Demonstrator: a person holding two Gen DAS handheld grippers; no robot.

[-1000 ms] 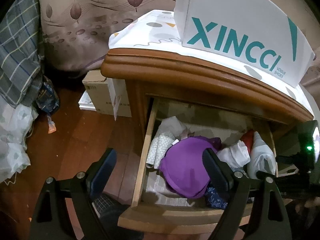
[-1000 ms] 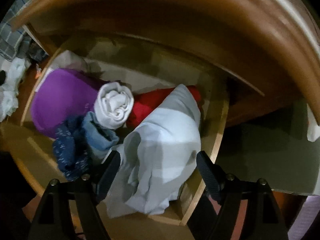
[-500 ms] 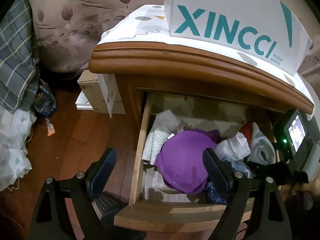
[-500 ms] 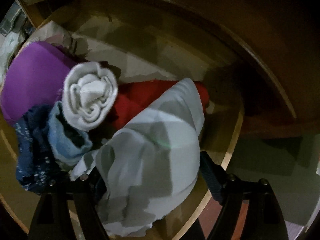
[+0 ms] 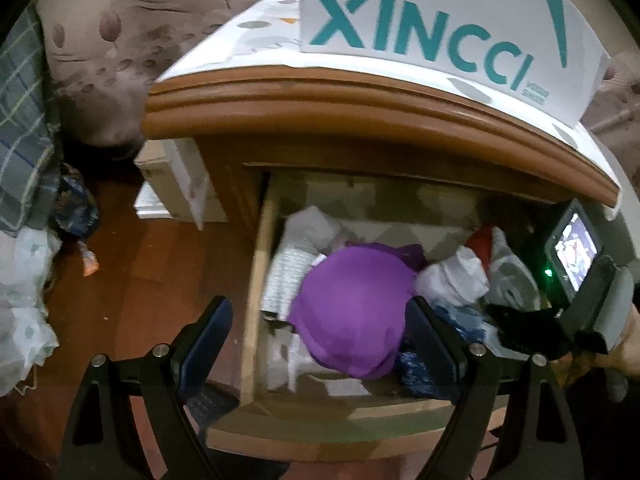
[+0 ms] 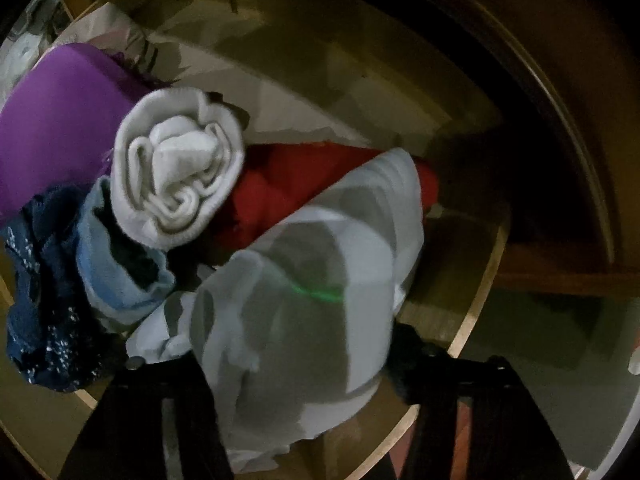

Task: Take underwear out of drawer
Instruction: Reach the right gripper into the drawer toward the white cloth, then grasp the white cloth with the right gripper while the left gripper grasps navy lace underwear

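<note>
The wooden drawer (image 5: pixel 256 280) stands pulled out, full of clothes. My right gripper (image 6: pixel 296 352) reaches down into its right end, and its jaws are closing on a grey-white piece of underwear (image 6: pixel 320 280). The cloth bulges between the fingers and hides their tips. Beside it lie a red garment (image 6: pixel 288 192), a rolled white cloth (image 6: pixel 176 176), a light blue piece (image 6: pixel 116 276) and a dark blue dotted one (image 6: pixel 40 320). A purple garment (image 5: pixel 352 304) fills the drawer's middle. My left gripper (image 5: pixel 316 312) hovers open above the drawer's front, holding nothing.
The nightstand top (image 5: pixel 360 96) overhangs the back of the drawer and bears a white XINCCI box (image 5: pixel 440 20). On the wood floor to the left are a cardboard box (image 5: pixel 176 184), a plaid cloth (image 5: pixel 24 120) and plastic bags (image 5: pixel 20 300).
My right gripper sank into the drawer onto the grey-white underwear and its jaws drew in around it. The left gripper stayed open and hardly moved.
</note>
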